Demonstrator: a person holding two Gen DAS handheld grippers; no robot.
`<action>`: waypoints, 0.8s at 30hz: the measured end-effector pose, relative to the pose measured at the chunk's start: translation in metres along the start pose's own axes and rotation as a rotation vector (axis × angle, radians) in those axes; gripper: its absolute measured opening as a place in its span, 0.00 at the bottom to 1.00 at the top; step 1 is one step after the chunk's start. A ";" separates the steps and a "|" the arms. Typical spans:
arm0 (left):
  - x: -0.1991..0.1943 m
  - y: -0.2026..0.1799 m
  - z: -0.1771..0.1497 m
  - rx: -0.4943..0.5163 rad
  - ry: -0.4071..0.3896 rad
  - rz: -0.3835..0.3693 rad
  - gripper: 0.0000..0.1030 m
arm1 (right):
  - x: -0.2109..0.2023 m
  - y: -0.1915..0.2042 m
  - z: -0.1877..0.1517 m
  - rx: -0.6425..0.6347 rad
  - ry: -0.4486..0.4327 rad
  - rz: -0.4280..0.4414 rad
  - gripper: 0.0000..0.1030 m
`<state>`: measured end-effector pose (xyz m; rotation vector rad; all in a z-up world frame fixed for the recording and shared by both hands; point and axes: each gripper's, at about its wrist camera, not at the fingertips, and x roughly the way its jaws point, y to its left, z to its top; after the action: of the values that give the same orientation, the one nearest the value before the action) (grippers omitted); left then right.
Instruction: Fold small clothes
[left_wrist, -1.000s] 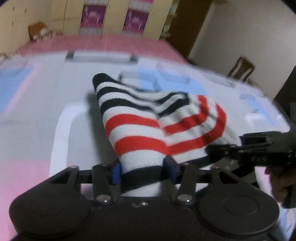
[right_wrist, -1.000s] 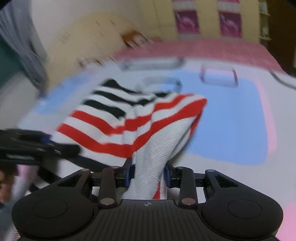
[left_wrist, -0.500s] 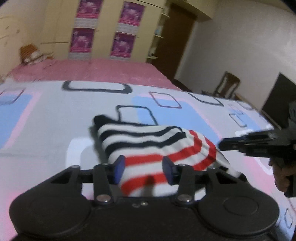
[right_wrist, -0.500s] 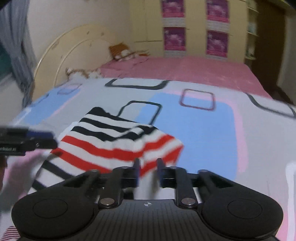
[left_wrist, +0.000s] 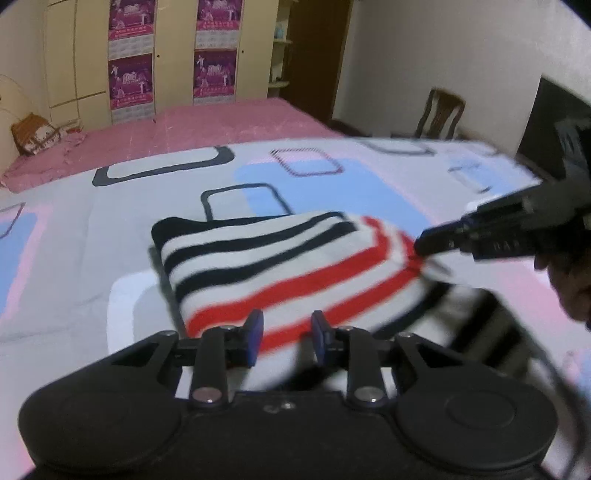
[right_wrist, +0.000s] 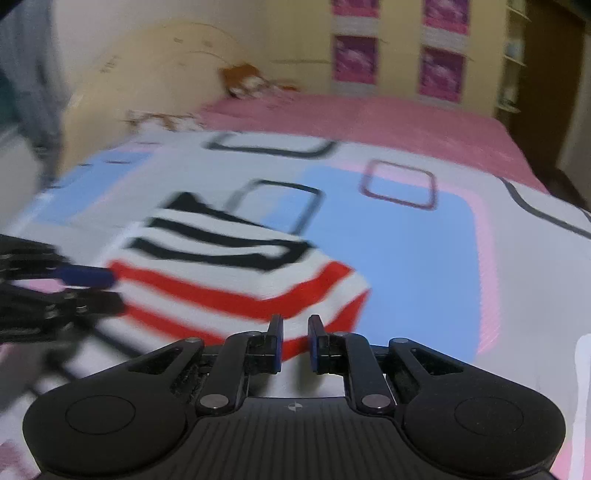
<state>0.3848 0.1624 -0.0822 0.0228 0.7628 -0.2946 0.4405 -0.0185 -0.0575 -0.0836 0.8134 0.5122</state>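
The striped top (left_wrist: 280, 266) is seen lying folded on the bed cover (left_wrist: 74, 236), right in front of both tongs. Its long side runs across from left to right, with the black stripes far away and the red stripes close. The left gripper (left_wrist: 287, 338) is held open just at the near red edge, and nothing is held in it. The right gripper (right_wrist: 295, 343) is open a little at the near right corner, also with nothing in it. Both are about the same way off. The near edge is hidden behind the tongs, and much is blurred.
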 end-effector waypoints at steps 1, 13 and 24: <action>-0.011 -0.005 -0.006 -0.004 -0.009 -0.003 0.26 | -0.011 0.007 -0.007 -0.027 -0.003 0.022 0.13; -0.027 -0.051 -0.063 0.045 0.059 0.118 0.22 | -0.014 0.023 -0.068 -0.125 0.044 -0.018 0.13; -0.066 -0.060 -0.073 -0.114 0.038 0.136 0.21 | -0.064 0.042 -0.092 -0.106 0.043 0.060 0.13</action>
<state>0.2741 0.1306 -0.0844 -0.0271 0.8113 -0.1211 0.3225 -0.0322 -0.0701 -0.1687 0.8329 0.6120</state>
